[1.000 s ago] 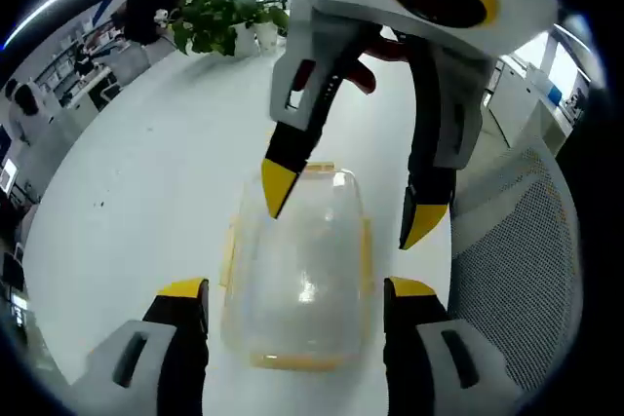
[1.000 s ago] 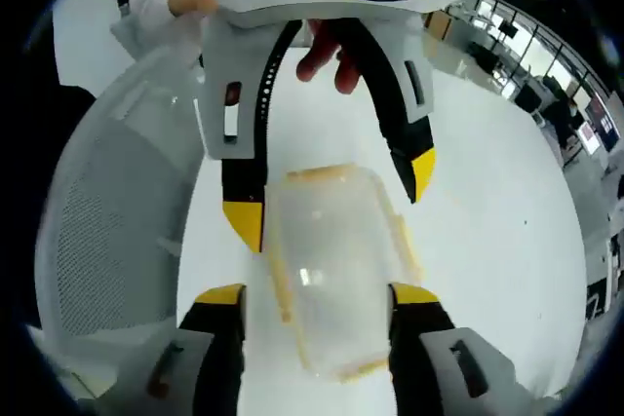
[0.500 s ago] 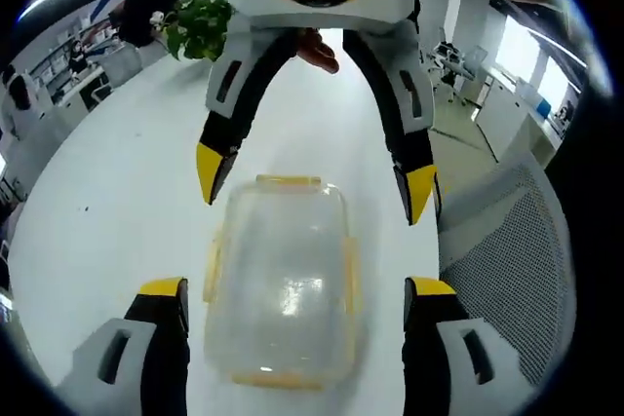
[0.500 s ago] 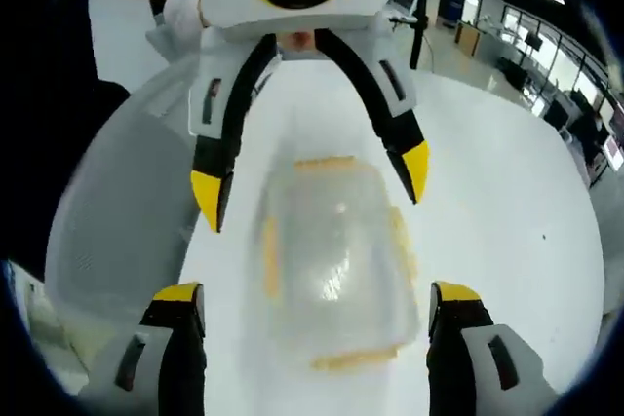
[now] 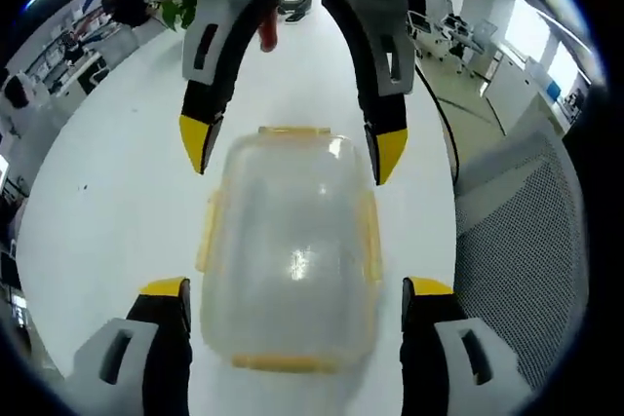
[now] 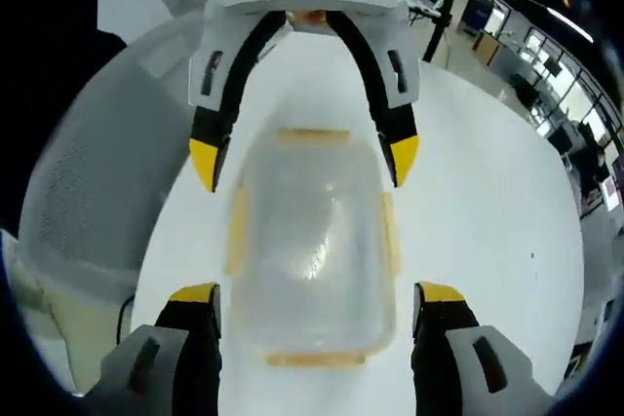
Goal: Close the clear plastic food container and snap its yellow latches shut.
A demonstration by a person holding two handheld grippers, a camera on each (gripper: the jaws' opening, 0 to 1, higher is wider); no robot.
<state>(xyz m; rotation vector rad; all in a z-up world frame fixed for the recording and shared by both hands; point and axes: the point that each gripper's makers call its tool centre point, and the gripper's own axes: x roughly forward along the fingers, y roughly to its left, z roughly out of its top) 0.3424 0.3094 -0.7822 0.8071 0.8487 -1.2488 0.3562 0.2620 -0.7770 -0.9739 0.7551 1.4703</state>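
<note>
Whether the yellow latches (image 5: 370, 238) are snapped down can't be told on the container (image 5: 289, 255). It's badly smeared in the right gripper view, edges lost.

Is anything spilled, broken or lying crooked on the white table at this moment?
Nothing stands out. The clear plastic food container with yellow latches sits flat on the white table, lid on and unbroken, with no spill around it. Left tongs and right tongs are open on either side of it, not touching.
</note>
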